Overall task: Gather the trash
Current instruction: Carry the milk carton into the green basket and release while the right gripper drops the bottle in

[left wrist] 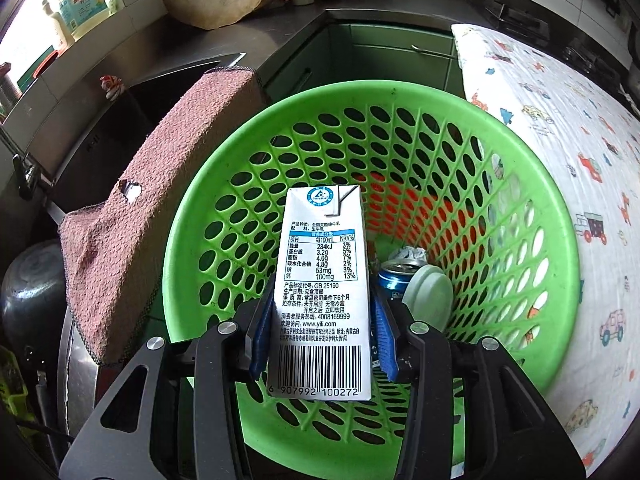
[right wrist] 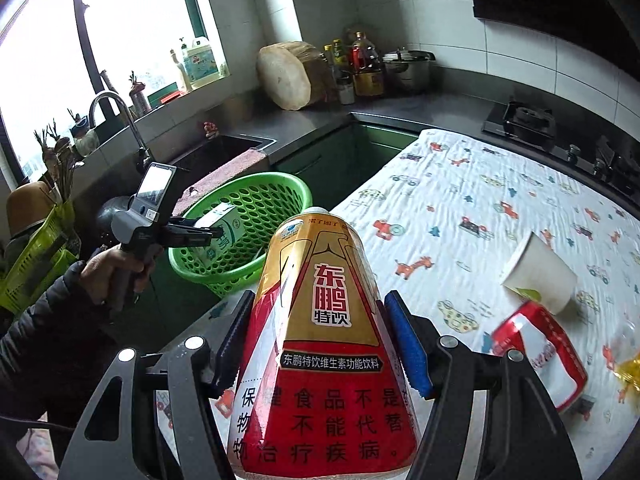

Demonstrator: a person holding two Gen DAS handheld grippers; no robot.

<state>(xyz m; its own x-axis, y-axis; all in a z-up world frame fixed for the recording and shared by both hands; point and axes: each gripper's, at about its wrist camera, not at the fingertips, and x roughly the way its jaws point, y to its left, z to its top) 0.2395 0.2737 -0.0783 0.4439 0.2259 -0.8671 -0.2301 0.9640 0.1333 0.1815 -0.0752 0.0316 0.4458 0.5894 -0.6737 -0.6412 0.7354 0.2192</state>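
Two views tell us how far we are. In the left wrist view, our left hand-held gripper [left wrist: 322, 344] holds a white milk carton [left wrist: 322, 280] right over the green basket [left wrist: 552, 264], which is our trash bin. The blue pads [left wrist: 385, 338] sit at the carton's sides, so we think it is not let go yet. Down in the basket we already see a blue can [left wrist: 394, 280], a pale round lid [left wrist: 428, 294] and a crumpled bit of wrapper [left wrist: 408, 255]. So some trash is in. A pink cloth [left wrist: 160, 216] hangs beside the basket. In the right wrist view, our right hand-held gripper [right wrist: 322, 346] is squeezed on a gold and red drink bottle [right wrist: 320, 344], up above the worktop [right wrist: 460, 184] with the picture cloth, and well apart from the green basket [right wrist: 288, 188]. There we also see our left hand [right wrist: 116, 272] holding the carton at the basket. Still lying on the worktop are a white paper cup [right wrist: 540, 276], a crushed red can [right wrist: 540, 352] touching it, and something yellow [right wrist: 628, 372] at the edge that we cannot make out. We think the job is about half done: the carton and bottle must go in, then those last bits.
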